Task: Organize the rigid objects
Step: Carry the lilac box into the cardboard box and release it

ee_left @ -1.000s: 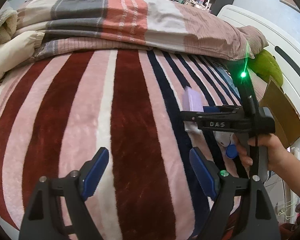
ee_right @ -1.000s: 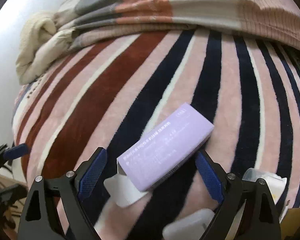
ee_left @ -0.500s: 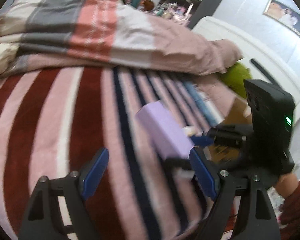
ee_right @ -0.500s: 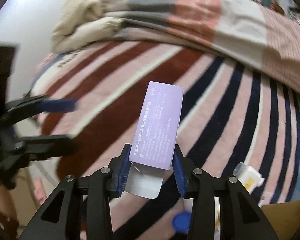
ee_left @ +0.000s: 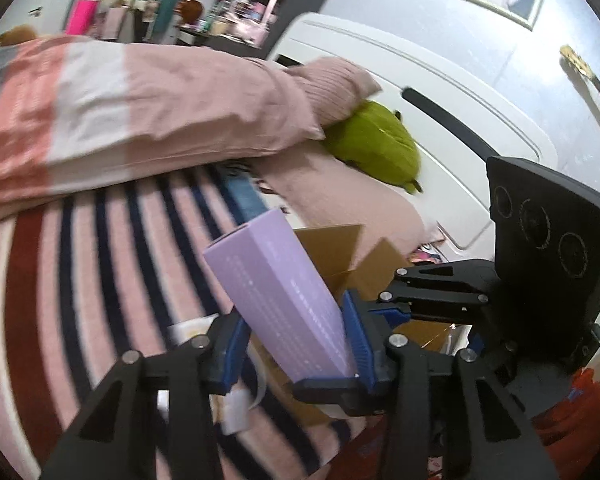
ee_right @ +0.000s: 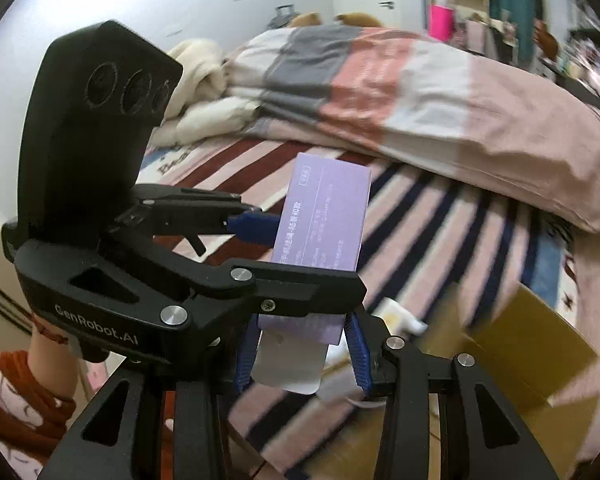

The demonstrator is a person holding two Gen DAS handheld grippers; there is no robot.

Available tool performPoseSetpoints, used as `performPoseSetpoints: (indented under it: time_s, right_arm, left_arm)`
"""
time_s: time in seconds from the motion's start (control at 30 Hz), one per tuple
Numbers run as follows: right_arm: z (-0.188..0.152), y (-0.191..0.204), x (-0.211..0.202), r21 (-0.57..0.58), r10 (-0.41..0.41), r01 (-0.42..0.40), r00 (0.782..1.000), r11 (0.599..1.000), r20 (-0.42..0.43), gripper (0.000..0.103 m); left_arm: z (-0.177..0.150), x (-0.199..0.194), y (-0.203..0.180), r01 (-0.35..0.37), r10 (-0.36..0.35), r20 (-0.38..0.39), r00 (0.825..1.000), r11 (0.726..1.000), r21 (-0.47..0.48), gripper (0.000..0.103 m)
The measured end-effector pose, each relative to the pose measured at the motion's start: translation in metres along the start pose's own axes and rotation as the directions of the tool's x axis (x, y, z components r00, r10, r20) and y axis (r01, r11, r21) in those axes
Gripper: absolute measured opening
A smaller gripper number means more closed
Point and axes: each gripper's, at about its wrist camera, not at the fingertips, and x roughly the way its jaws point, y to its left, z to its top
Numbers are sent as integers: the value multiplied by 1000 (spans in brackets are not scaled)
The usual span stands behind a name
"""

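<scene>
We hold the purple box mid-frame with both grippers clamped on it: right gripper at its near flap end, left gripper crosswise (long axis pointing away), cardboard box lower right.

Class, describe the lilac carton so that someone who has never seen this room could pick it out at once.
Start at the bed with the striped blanket and the folded quilt behind it. Above the blanket, two black claws meet; the lilac carton stands up between them, gripped by the right claw at its bottom and the left claw across it. It is the only pale purple thing, with printed text and an open white flap.
</scene>
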Motion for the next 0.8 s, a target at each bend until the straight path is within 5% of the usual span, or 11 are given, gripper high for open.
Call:
performPoseSetpoints:
  time_s: [0.37,0.43,0.53,0.8]
  right_arm:
    - [-59,-94,-45,200,-44,57,997,978,-68,35]
    - [-67,-100,-40,215,-46,65,995,974,-92,35]
    - [-72,-103,-32,238,-49,77,991,968,-121,37]
    - [-67,-85,-30,180,-118,141,985,974,-129,60]
  left_arm:
    - [18,102,-63,20,-14,-217,976,999,26,42]
    - [15,109,-65,-20,29,-236,971,999,40,55]
    - [12,109,-63,-73,85,-240,967,996,59,73]
    - [15,77,-51,-116,130,-199,971,990,81,78]
